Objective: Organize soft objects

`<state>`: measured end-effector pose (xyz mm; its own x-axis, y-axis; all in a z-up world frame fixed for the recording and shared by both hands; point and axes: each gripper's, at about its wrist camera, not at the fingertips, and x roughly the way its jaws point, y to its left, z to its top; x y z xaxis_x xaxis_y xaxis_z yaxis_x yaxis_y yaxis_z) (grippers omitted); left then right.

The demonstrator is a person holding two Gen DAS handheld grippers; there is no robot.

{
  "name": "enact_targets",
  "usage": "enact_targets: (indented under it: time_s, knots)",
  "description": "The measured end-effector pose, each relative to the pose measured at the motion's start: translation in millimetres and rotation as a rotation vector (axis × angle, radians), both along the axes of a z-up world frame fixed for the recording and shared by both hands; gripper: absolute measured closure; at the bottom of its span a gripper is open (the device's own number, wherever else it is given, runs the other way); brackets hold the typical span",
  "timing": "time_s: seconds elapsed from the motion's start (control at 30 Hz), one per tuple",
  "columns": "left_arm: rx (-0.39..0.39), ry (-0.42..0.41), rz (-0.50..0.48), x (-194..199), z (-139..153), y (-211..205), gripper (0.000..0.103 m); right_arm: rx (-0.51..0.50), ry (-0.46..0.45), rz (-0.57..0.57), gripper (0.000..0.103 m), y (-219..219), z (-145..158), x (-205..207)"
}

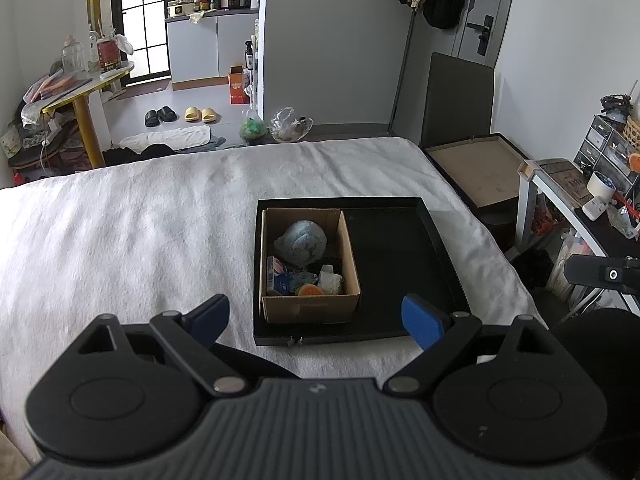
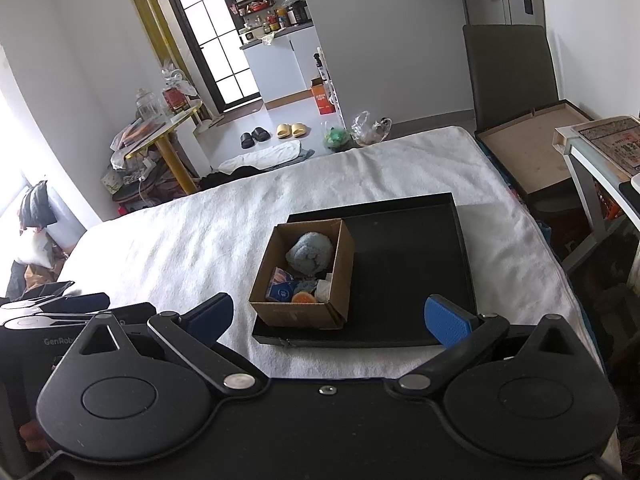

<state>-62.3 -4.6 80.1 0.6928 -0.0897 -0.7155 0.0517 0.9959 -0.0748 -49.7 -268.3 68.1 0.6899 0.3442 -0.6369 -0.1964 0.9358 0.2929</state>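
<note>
Both views show one cardboard box with soft things packed inside, sitting in a black tray on a white-covered bed.

Left wrist view: left gripper [image 1: 316, 320] spread wide, nothing between its blue pads, hanging just short of the tray's near edge. Cardboard box [image 1: 310, 308] stands upright in the left half of the black tray [image 1: 400, 272], open top up. Inside: a rolled blue towel [image 1: 302, 244] at the far end, a small blue packet [image 1: 282, 282], an orange round thing [image 1: 311, 290] and a white crumpled piece [image 1: 330, 282] at the near end. Right half of the tray is bare. No soft items lying loose on the white bed cover [image 1: 140, 220].

Right wrist view: right gripper [image 2: 330, 318] also released, empty, held back from the tray. Same box [image 2: 298, 316], same contents; the towel [image 2: 311, 254] is at the far end.

Progress: everything soft is in the box now. That fits two stages: items gathered in and sorting done, or items waiting to be laid out on the tray's bare half. Pictures don't settle which.

Orientation: the box's long axis runs away from the grippers, front to back, roughly parallel to the tray's left wall in the left view and skewed a little in the right view. The towel roll's axis is too bunched to tell.
</note>
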Motion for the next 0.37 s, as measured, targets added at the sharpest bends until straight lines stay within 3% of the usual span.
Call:
enact_targets:
  time_s: [0.37]
  knots:
    - [0.004, -0.006, -0.01, 0.2, -4.2, -0.9, 0.011, -0.011, -0.001, -0.011, 0.0, -0.6, -2.7, 0.3]
